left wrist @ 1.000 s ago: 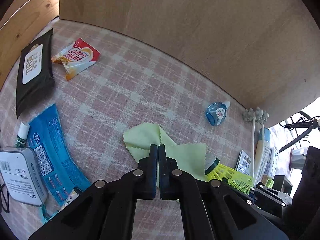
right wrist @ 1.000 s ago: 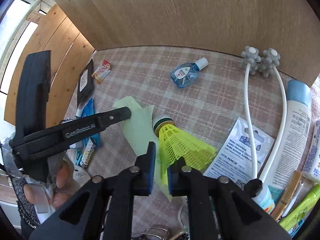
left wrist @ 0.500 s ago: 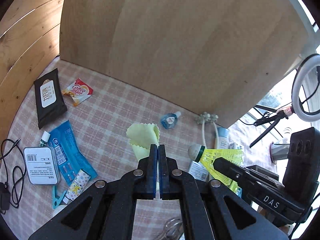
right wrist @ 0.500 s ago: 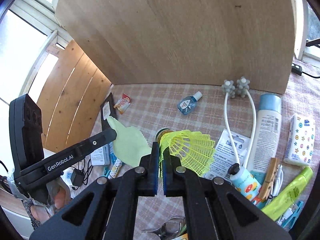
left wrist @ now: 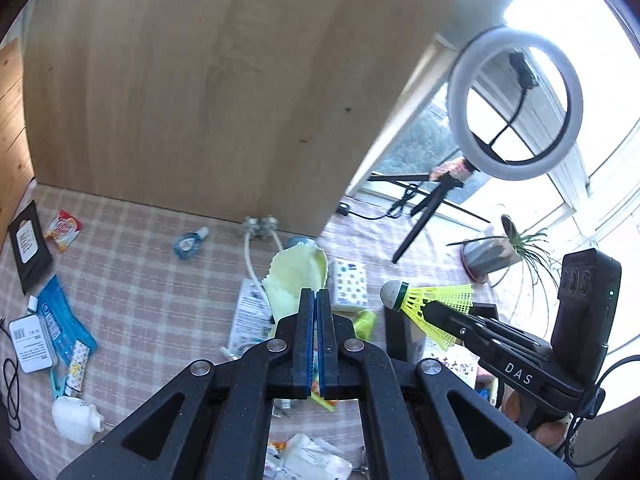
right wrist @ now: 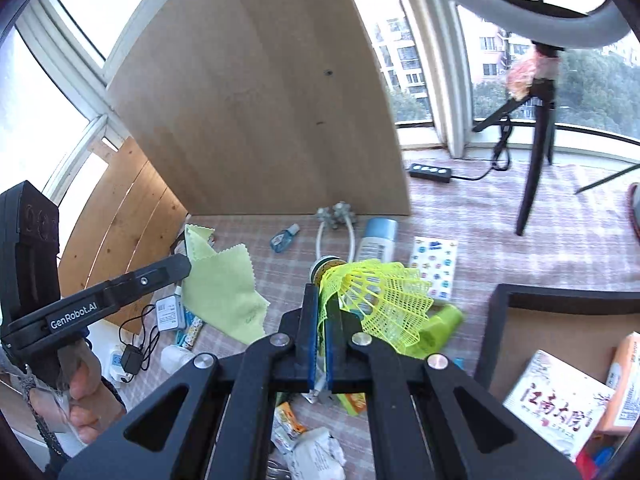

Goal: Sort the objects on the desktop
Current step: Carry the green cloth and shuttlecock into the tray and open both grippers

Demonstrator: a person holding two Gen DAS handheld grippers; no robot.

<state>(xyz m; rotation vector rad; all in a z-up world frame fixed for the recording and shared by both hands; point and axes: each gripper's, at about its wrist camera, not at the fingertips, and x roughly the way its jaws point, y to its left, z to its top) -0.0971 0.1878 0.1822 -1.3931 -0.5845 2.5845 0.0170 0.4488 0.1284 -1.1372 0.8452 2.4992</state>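
My left gripper (left wrist: 316, 300) is shut on a pale green cloth (left wrist: 296, 276) and holds it high above the checked tablecloth (left wrist: 132, 264); the cloth also shows hanging from it in the right wrist view (right wrist: 222, 284). My right gripper (right wrist: 322, 300) is shut on the skirt of a yellow shuttlecock (right wrist: 372, 296), also lifted. In the left wrist view the shuttlecock (left wrist: 424, 300) sits at the tip of the right gripper, to the right of the cloth.
A black tray (right wrist: 560, 296) with a book (right wrist: 556, 400) lies at the right. On the table lie a blue bottle (left wrist: 188, 242), massage roller (left wrist: 256, 236), tissue pack (left wrist: 348, 284), black wipes pack (left wrist: 28, 244) and white tin (left wrist: 30, 344). A wooden board (left wrist: 200, 80) stands behind.
Both grippers have risen well above the table and swung right, carrying the cloth and the shuttlecock. The right gripper closed fully on the shuttlecock skirt early on.
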